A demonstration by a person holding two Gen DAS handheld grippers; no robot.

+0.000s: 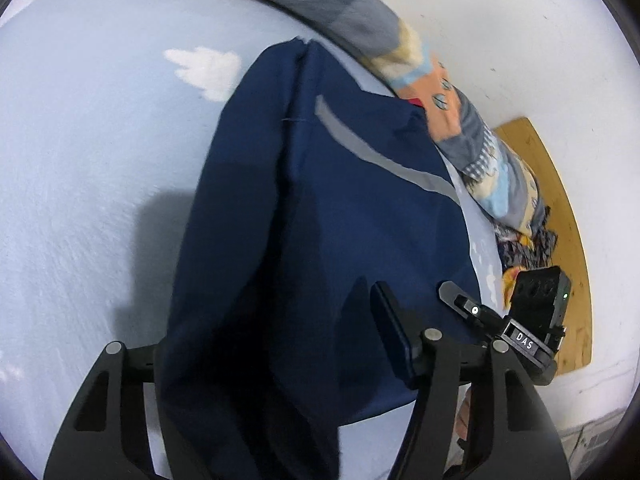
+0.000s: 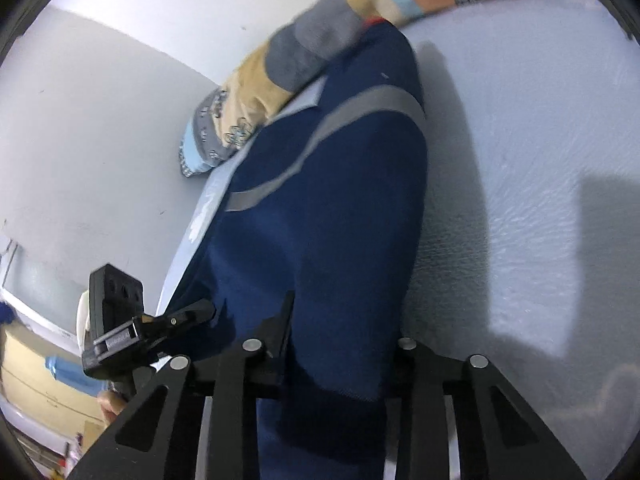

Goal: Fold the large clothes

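A large navy garment with a grey reflective stripe lies stretched over a light blue bed sheet. My left gripper is shut on its near edge, and the cloth drapes over and hides the left finger. In the right wrist view the same garment runs away from me. My right gripper is shut on its near edge, with cloth bunched between the fingers. Each view shows the other gripper beside it, the right gripper and the left gripper, both at the garment's edge.
A patterned quilt in grey, beige and orange lies bunched along the bed's far side against a white wall. A wooden board stands by the wall. The quilt also shows in the right wrist view.
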